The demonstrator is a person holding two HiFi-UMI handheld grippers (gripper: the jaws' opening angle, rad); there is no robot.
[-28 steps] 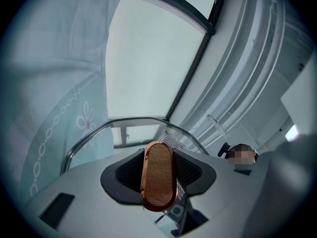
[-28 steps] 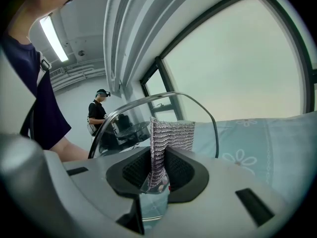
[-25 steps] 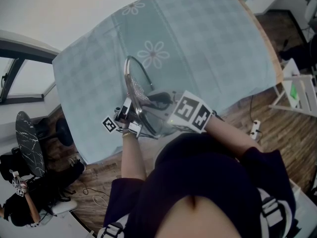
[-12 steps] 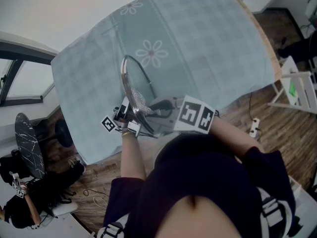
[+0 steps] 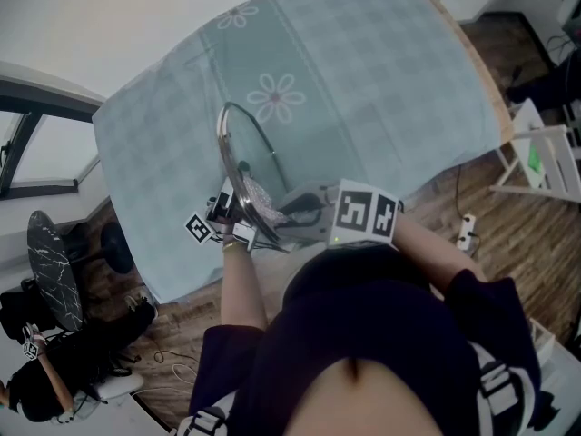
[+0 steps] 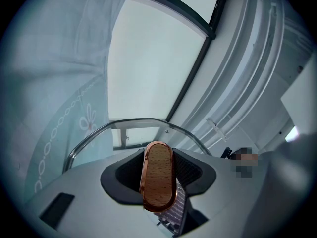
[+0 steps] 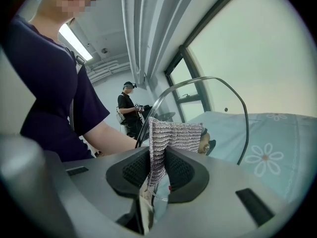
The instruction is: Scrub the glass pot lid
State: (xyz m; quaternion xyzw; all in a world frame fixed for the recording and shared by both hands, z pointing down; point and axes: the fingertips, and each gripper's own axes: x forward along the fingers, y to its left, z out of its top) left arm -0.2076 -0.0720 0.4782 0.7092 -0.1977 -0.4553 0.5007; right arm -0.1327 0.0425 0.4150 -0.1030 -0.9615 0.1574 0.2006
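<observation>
Clear glass pot lid w/ metal rim (image 5: 247, 143) stands on edge above a table covered w/ a pale teal daisy-print cloth (image 5: 381, 71), near its front edge. Left gripper (image 5: 224, 220) – fingers (image 6: 125, 175) clamped on the lid's oval wooden knob (image 6: 157, 182). Right gripper (image 7: 158, 170) – fingers (image 7: 132, 170) pinch a grey-lilac knitted scrub cloth (image 7: 171, 138), lying against the glass.

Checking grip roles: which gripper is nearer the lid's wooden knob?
Left. The left gripper is clamped on the wooden knob; the right gripper holds a scrubbing cloth at the opposite face of the glass lid.
</observation>
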